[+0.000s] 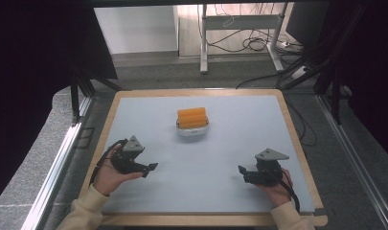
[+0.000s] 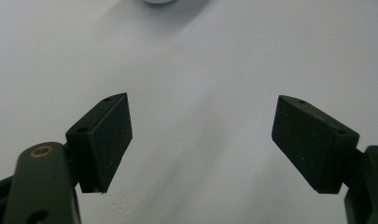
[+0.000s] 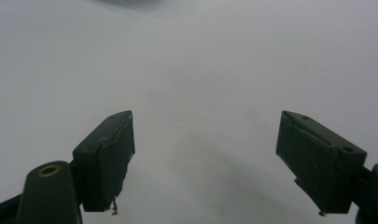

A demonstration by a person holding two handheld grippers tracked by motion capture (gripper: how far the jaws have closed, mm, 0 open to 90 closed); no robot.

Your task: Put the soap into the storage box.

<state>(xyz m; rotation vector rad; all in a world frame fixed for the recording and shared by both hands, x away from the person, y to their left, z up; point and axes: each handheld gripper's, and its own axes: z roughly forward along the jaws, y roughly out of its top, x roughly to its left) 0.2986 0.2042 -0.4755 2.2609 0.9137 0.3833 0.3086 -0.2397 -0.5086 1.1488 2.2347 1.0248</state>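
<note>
Orange ridged block (image 1: 192, 116) sits in a small white round bowl (image 1: 192, 132), and the pair stands on the pale grey-blue table mat (image 1: 220, 158), toward the far middle of it, well apart from both grippers. The block rises above the bowl's rim and looks like several orange rolls set side by side; what it is made of cannot be told. In the left gripper view a sliver of the white bowl (image 2: 159, 2) shows at the top edge, straight ahead of the jaws.

Nearer the person, the black hand-held left gripper (image 1: 151, 167) rests low over the mat at the left, held in the left hand (image 1: 111, 173), its tips pointing toward the table's middle. In its own view the left gripper (image 2: 201, 140) has its jaws spread wide with nothing but bare mat between them.

At the right, the black hand-held right gripper (image 1: 241, 169) lies in the right hand (image 1: 277, 189), a grey three-cornered plate on top, tips pointing left. Its own view shows the right gripper (image 3: 203, 156) likewise gaping wide over bare mat, holding nothing.

A light wooden frame (image 1: 297, 143) borders the mat.
</note>
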